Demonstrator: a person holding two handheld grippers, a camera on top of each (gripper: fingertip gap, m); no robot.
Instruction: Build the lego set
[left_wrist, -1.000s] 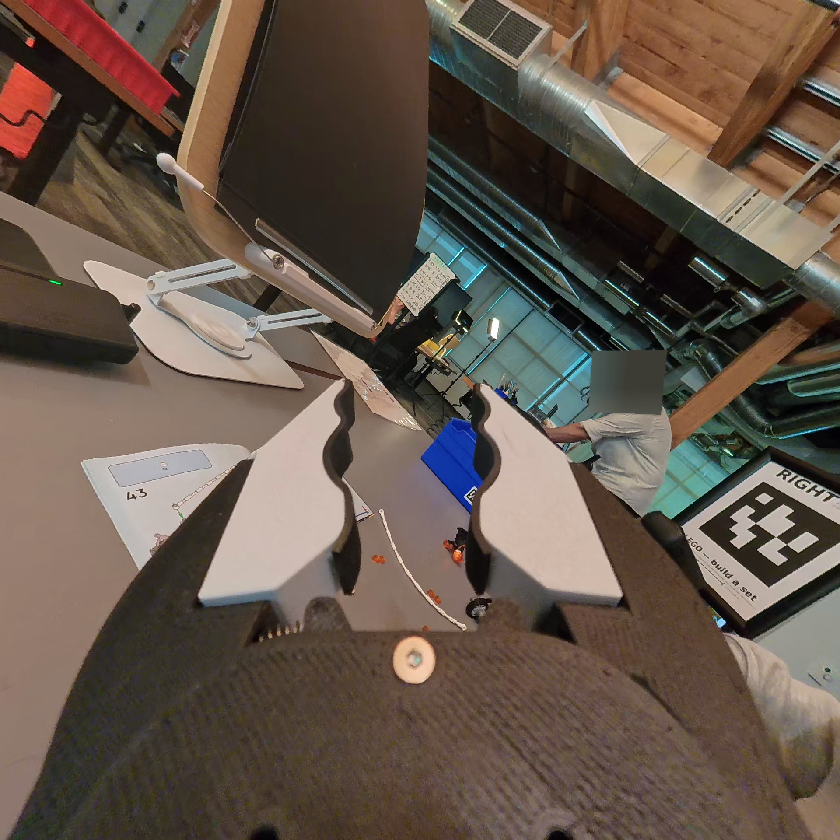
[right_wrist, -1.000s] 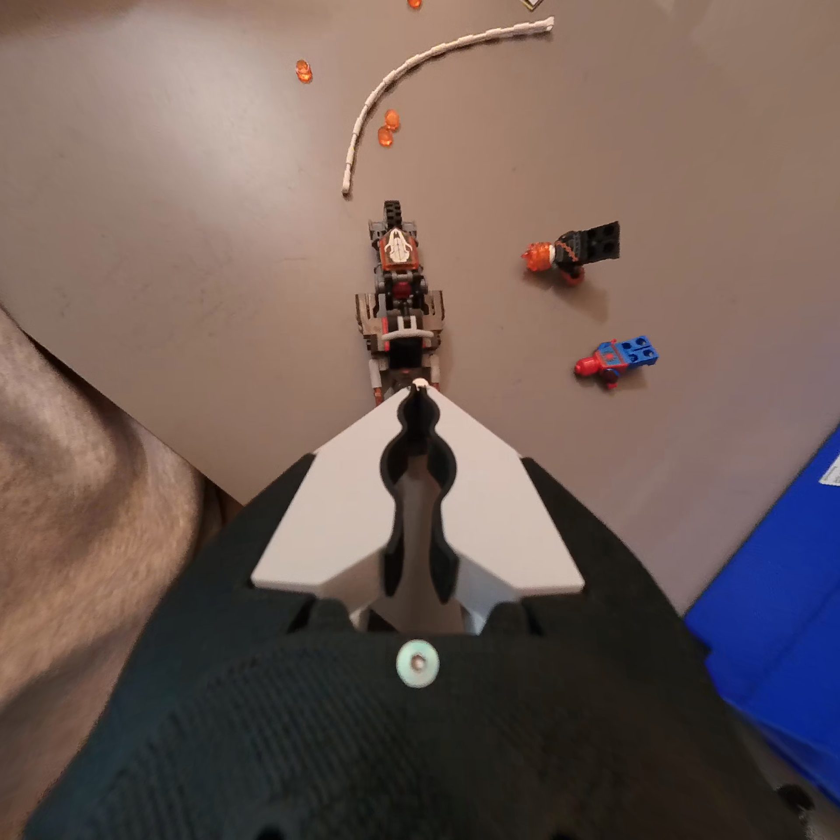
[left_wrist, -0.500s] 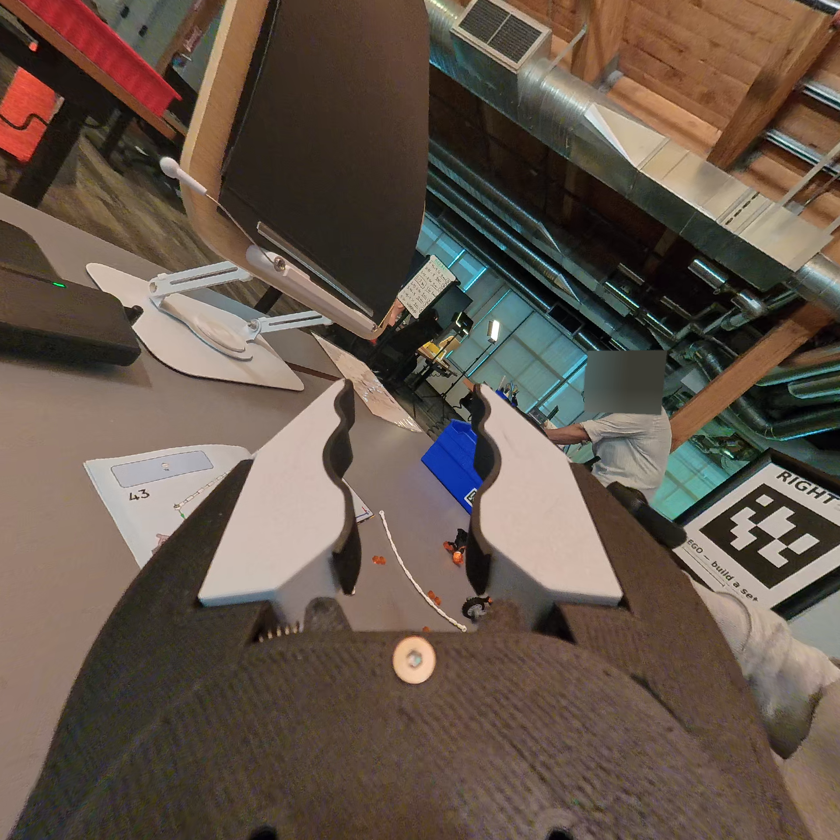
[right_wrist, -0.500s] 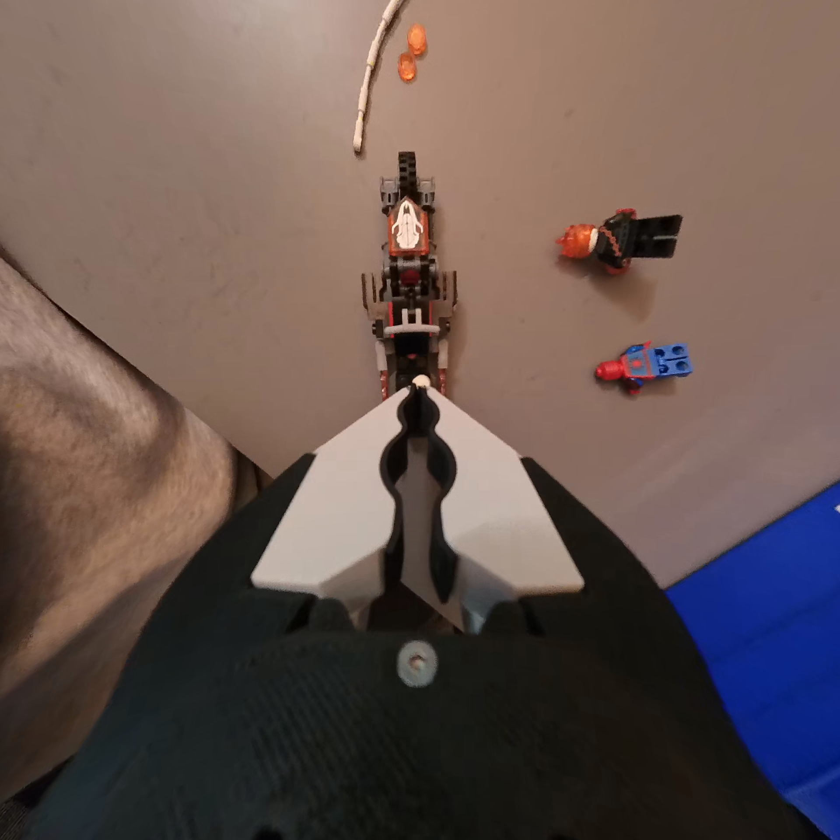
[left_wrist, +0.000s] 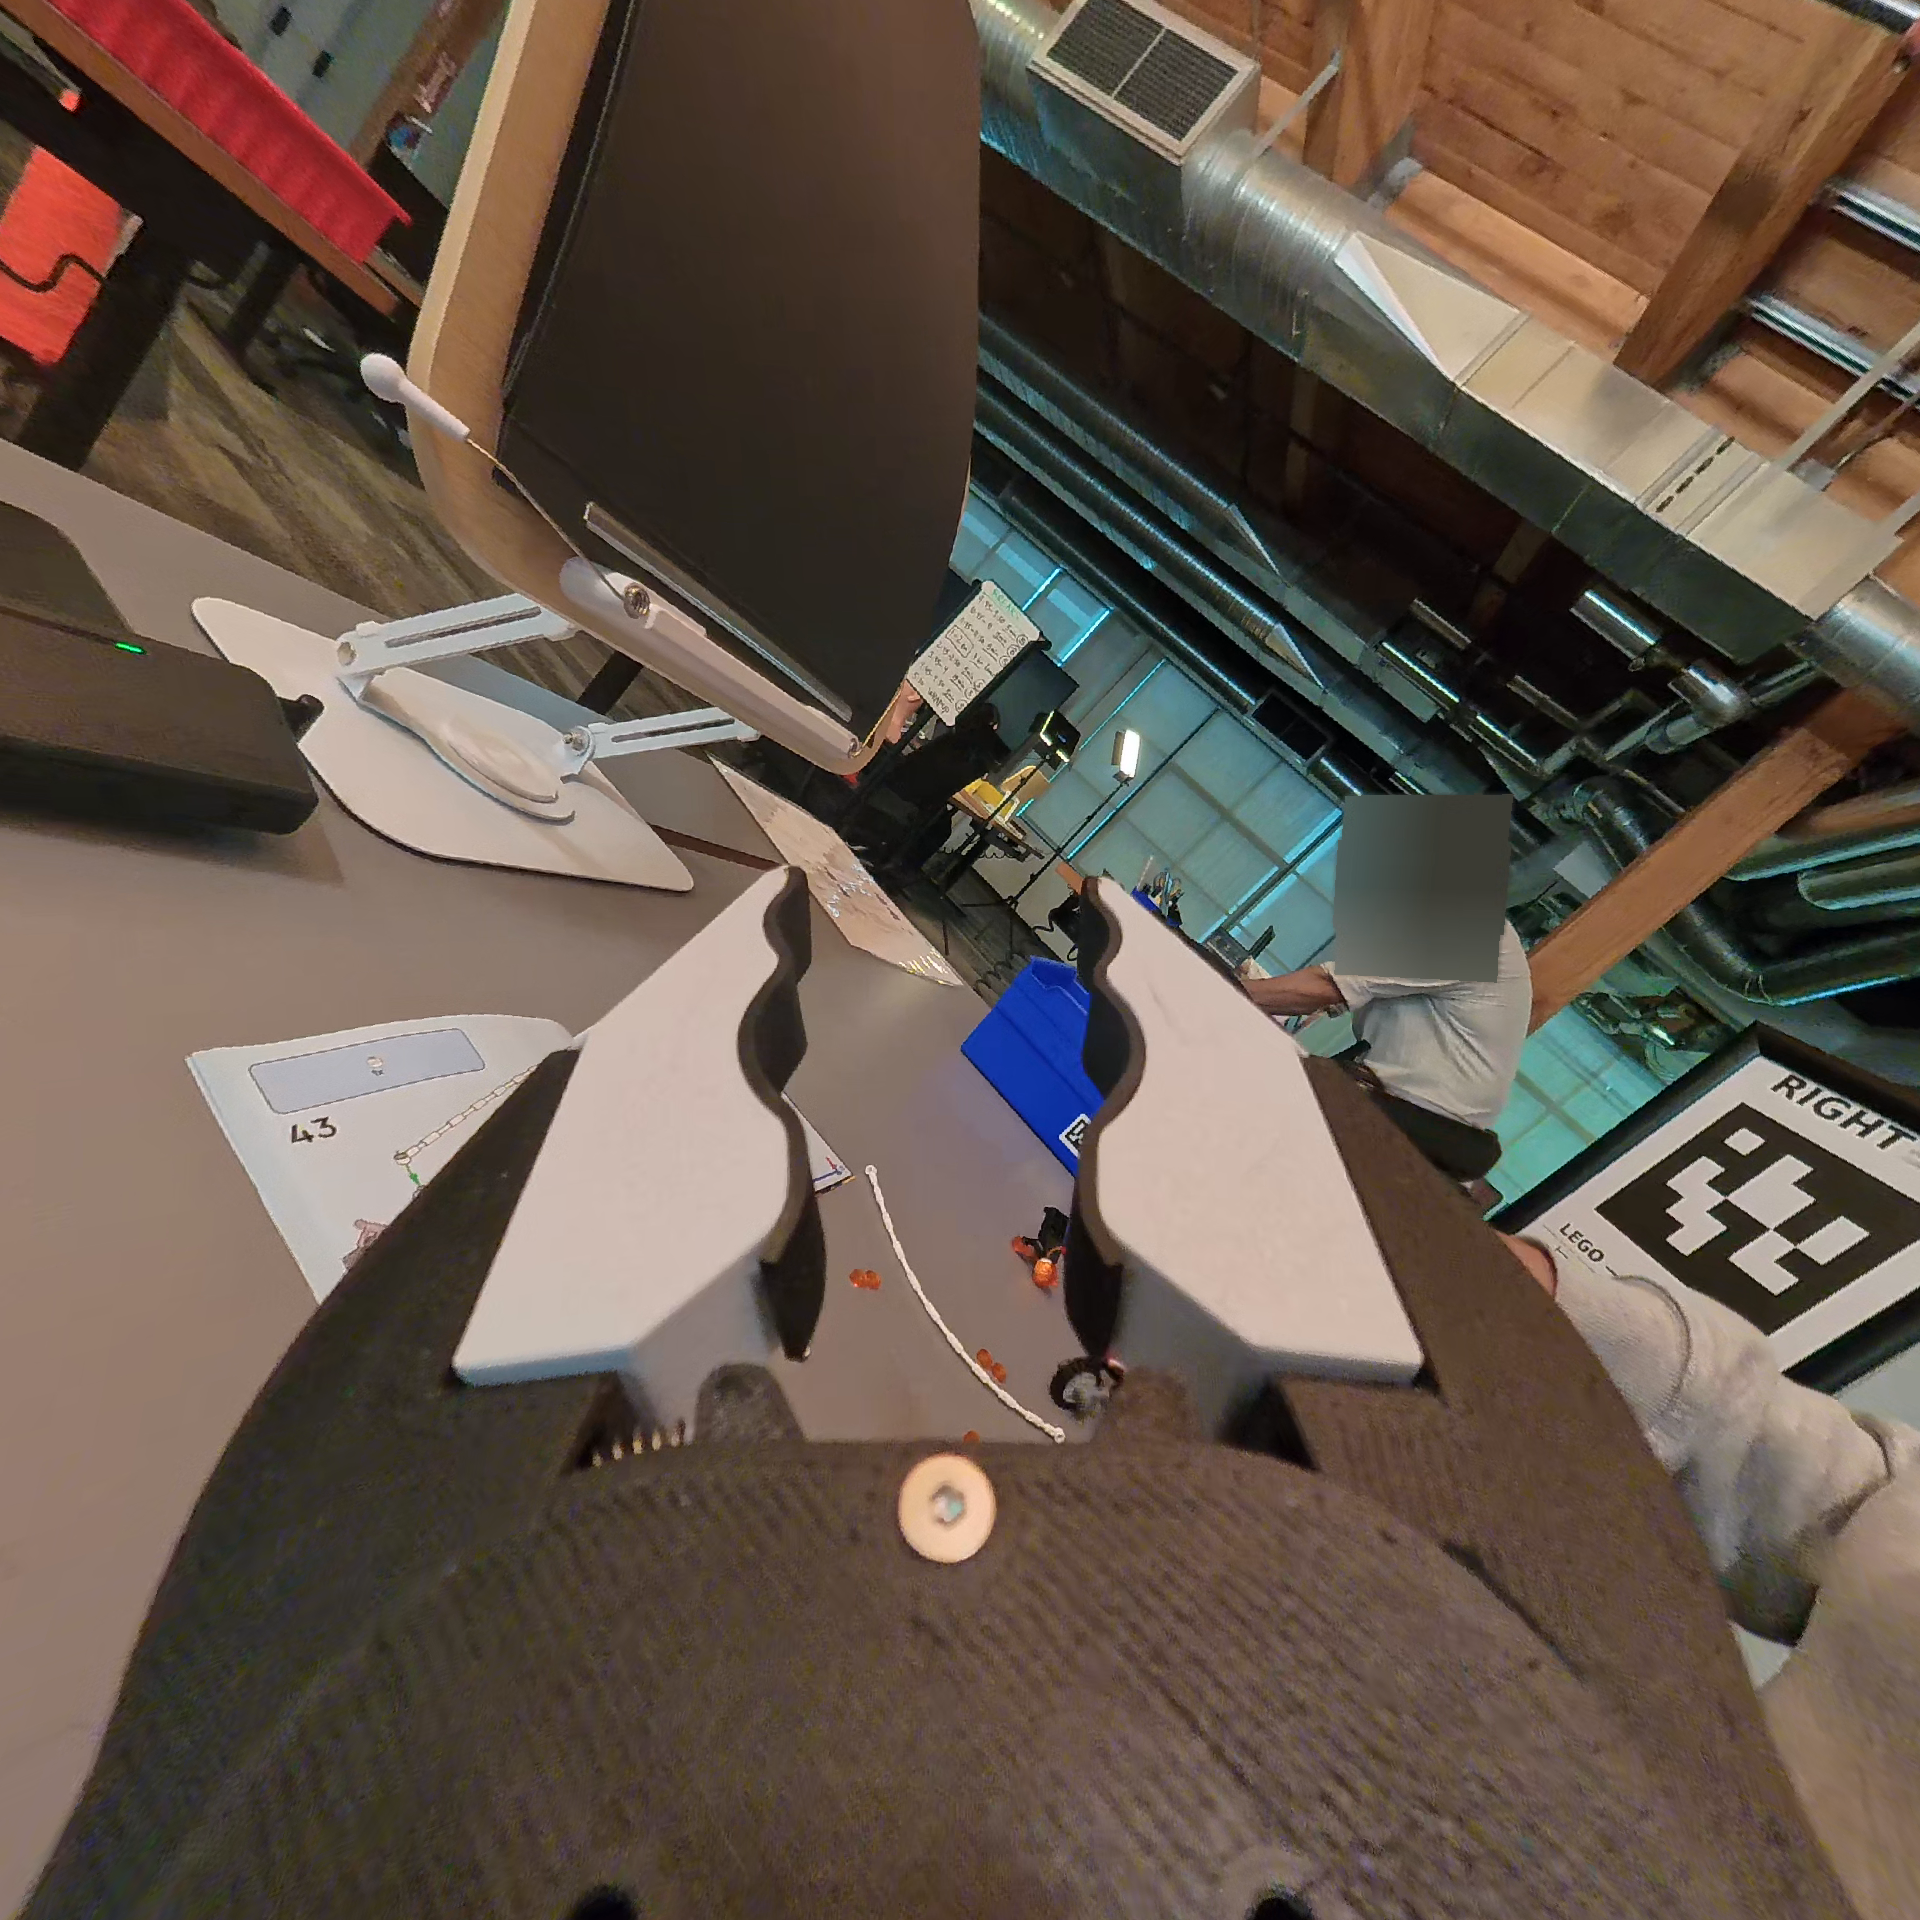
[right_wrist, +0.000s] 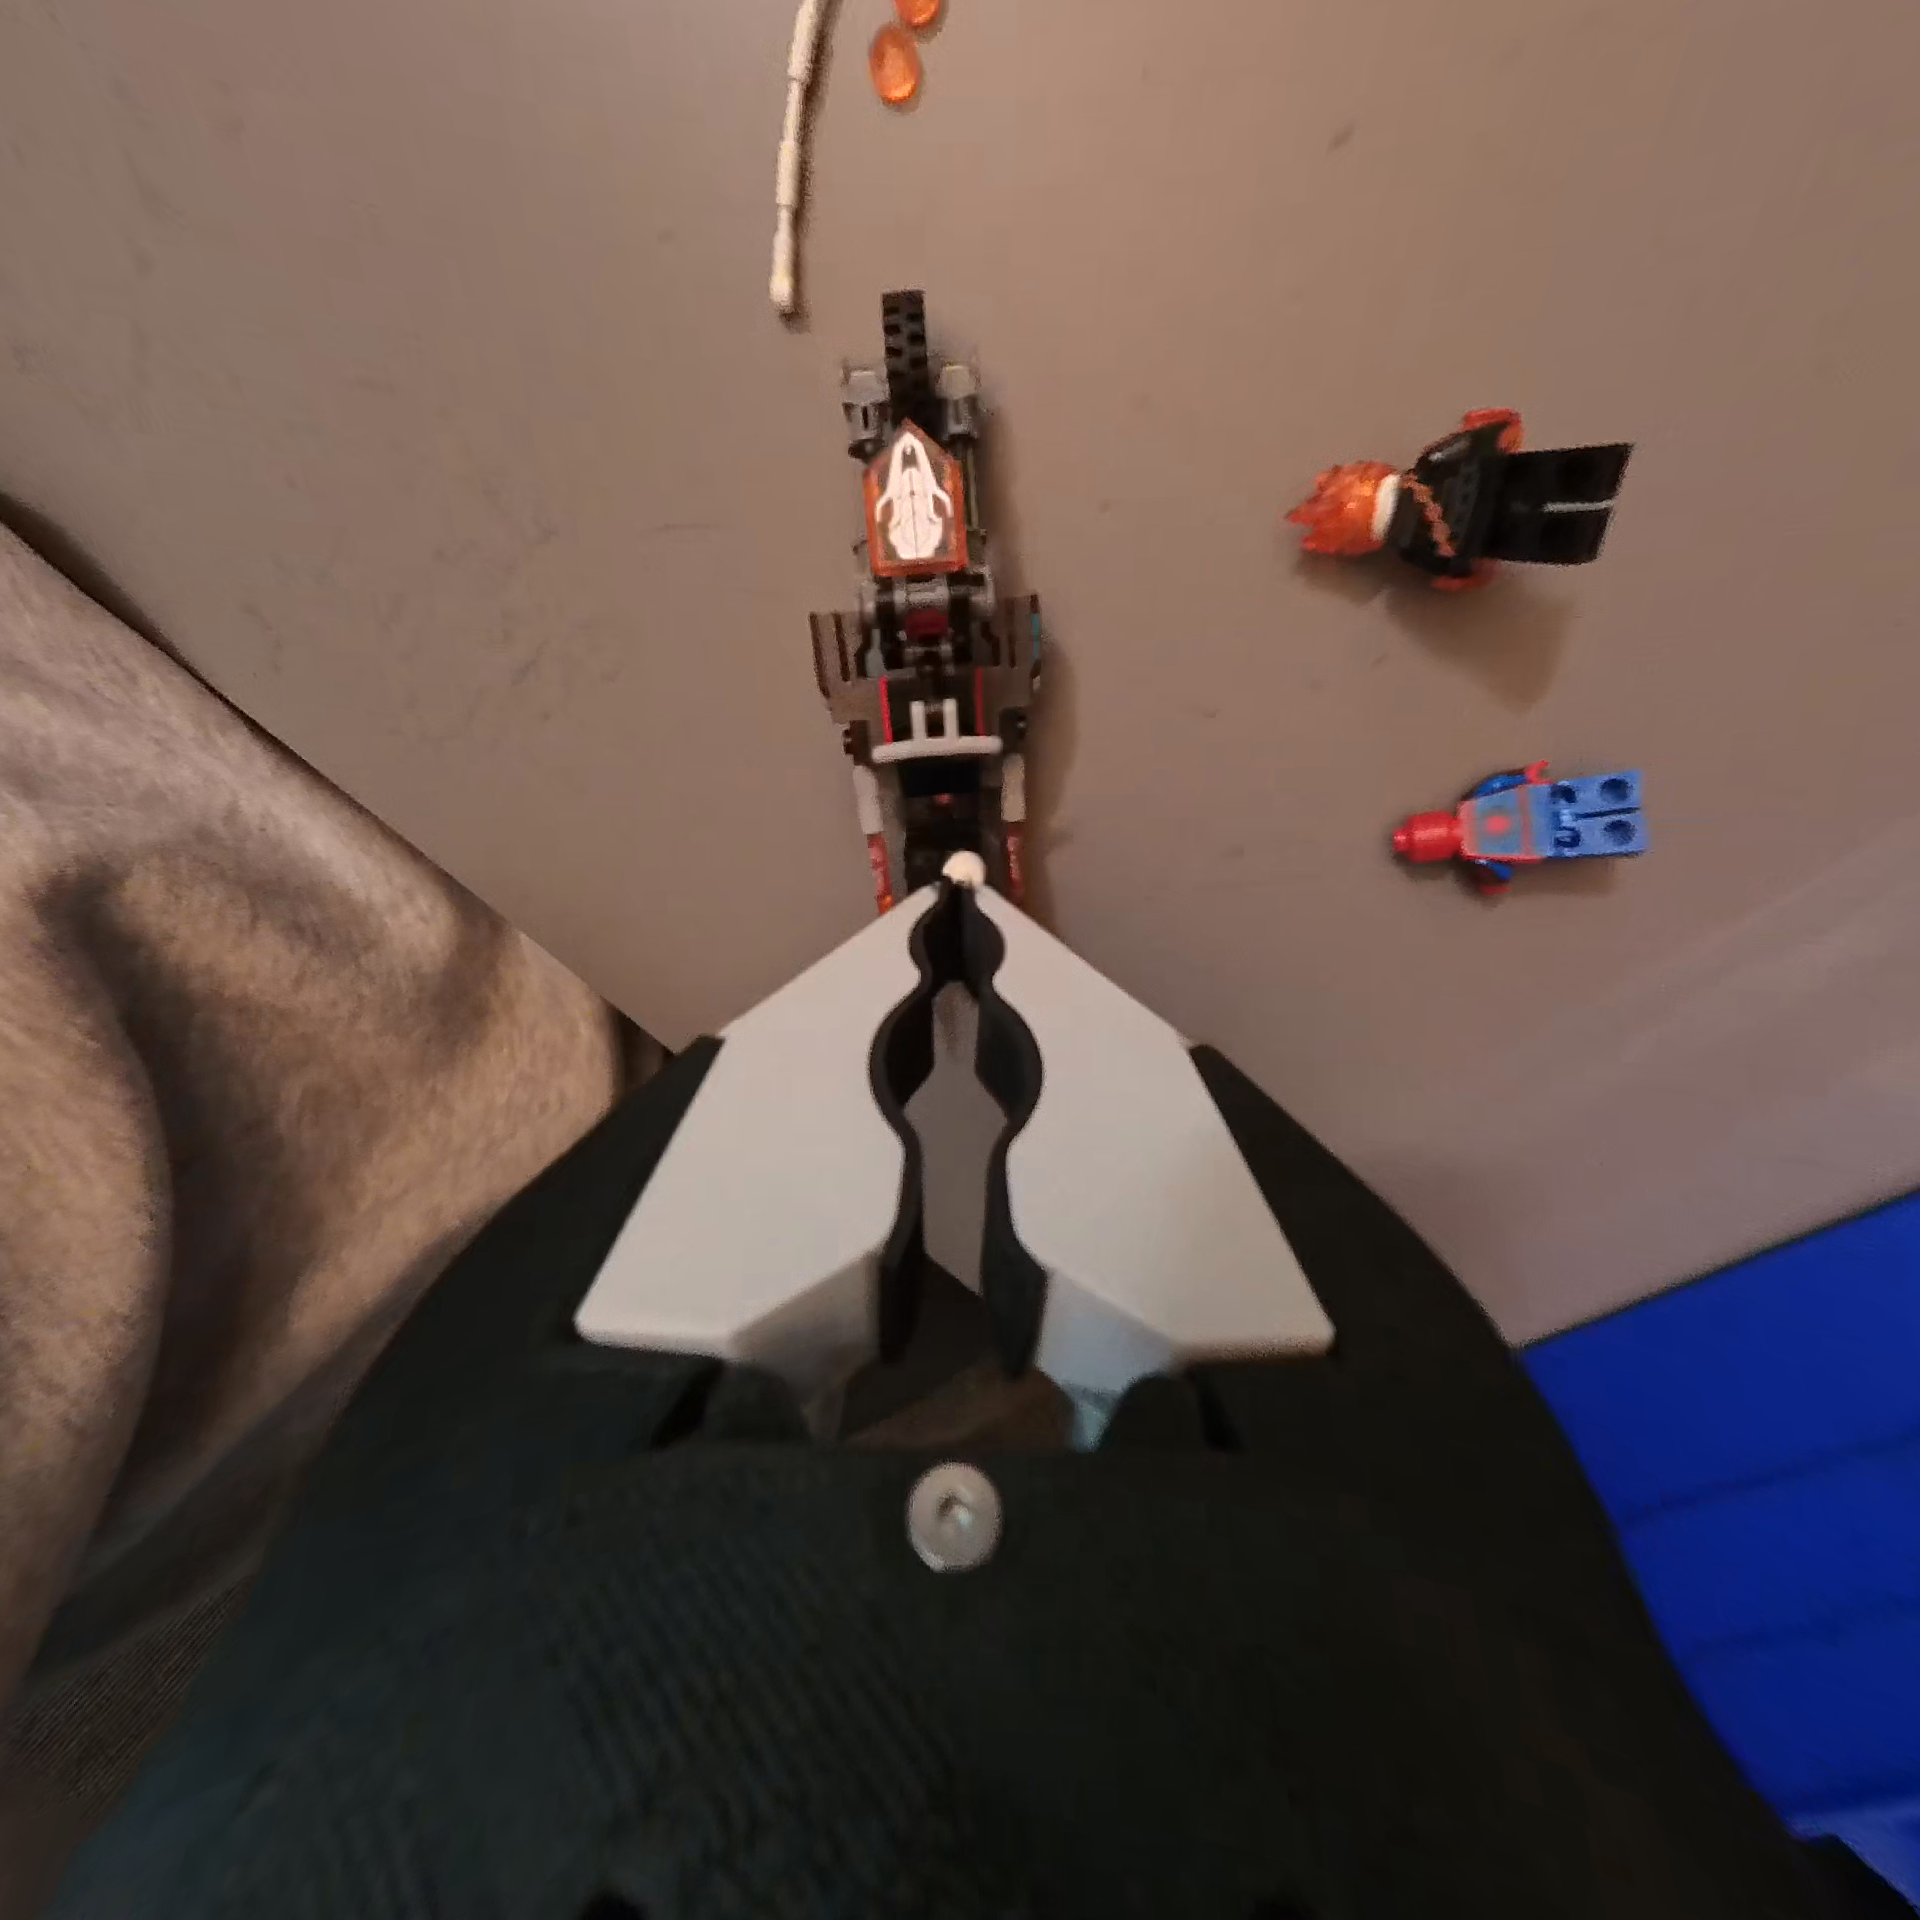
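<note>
In the right wrist view, my right gripper is shut on a small white round piece pinched at its tips. It is held right at the rear end of the black and orange lego motorcycle, which stands on the grey table. A flame-headed black minifigure and a red and blue minifigure lie to the right of the motorcycle. A white chain and orange studs lie beyond it. In the left wrist view, my left gripper is open and empty above the table, away from the pieces.
An open instruction booklet lies left of the left gripper. Behind it are a tablet on a white stand and a black device. A blue bin sits at the table's right. A grey sleeve fills the left of the right wrist view. Spacing between my two grippers at the tips: around 40 cm. The flame-headed black minifigure lies some 10 cm from my right tips, 35 cm from my left tips. My right gripper is the nearer one to the white chain: about 12 cm, against 30 cm.
My right gripper has moved lower and closer to the motorcycle with the white piece still in it. The left gripper has barely moved and stays open.
</note>
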